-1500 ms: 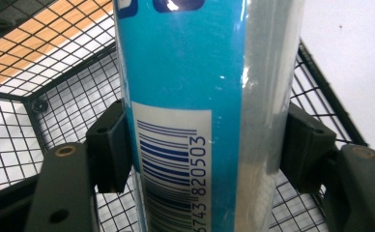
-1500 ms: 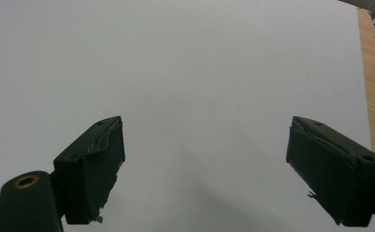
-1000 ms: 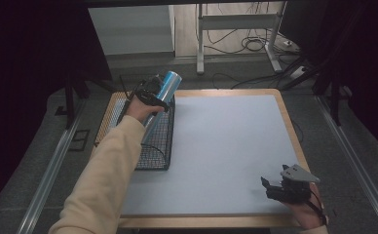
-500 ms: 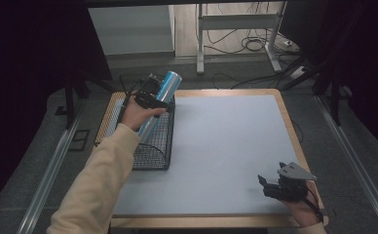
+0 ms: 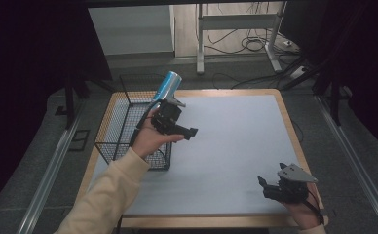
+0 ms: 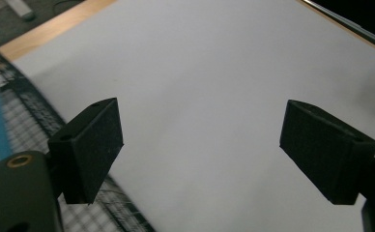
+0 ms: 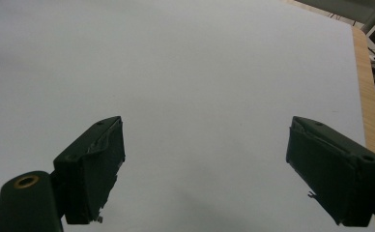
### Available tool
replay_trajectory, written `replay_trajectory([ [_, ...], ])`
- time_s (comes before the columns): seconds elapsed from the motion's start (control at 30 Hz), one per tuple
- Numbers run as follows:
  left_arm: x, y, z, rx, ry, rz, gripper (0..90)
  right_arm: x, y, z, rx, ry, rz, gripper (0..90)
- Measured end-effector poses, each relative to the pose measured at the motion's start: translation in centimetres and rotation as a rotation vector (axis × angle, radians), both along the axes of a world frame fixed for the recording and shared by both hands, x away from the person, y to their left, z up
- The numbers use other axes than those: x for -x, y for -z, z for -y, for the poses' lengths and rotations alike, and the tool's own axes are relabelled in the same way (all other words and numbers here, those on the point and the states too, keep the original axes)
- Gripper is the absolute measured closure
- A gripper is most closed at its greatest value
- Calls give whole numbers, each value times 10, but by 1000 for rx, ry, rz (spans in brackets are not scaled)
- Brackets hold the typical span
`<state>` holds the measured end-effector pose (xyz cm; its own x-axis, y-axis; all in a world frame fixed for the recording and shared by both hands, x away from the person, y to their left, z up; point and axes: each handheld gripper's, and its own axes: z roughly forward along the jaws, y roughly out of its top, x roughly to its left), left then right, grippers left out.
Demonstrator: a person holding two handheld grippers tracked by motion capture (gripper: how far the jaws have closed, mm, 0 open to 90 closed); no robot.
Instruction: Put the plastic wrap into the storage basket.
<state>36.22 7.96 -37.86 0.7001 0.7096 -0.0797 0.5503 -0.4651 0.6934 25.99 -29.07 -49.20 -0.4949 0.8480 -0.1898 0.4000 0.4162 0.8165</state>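
While L gripper [image 5: 184, 130] fingers spread, empty, blue can [image 5: 166, 86] leans in wire basket [image 5: 110, 139], R gripper [image 5: 266, 187] fingers released.

Blue-and-silver can [image 5: 166, 85], tilted, leaning out of the black wire basket [image 5: 114, 131] at table's left

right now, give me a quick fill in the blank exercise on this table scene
1. The blue can leans in the far corner of the wire ____.
2. The jaws of the left gripper stand ____, with nothing between them.
3. The right gripper sits near the ____ right corner of the table.
4. The basket stands along the table's ____ edge.

Missing words: basket; open; near; left
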Motion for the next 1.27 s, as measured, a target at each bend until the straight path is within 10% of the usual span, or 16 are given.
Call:
replay_trajectory([
  [0.57, 74, 61, 20, 70, 138, 1, 181, 0, 1, -1, 15, -2, 0, 139],
  [1.1, 73, 76, 30, 56, 144, -25, 179, 1, 0, -1, 2, -15, 21, 139],
  [1.27, 72, 82, 31, 49, 141, -35, 174, 0, -2, 0, -74, -32, -10, 136],
])
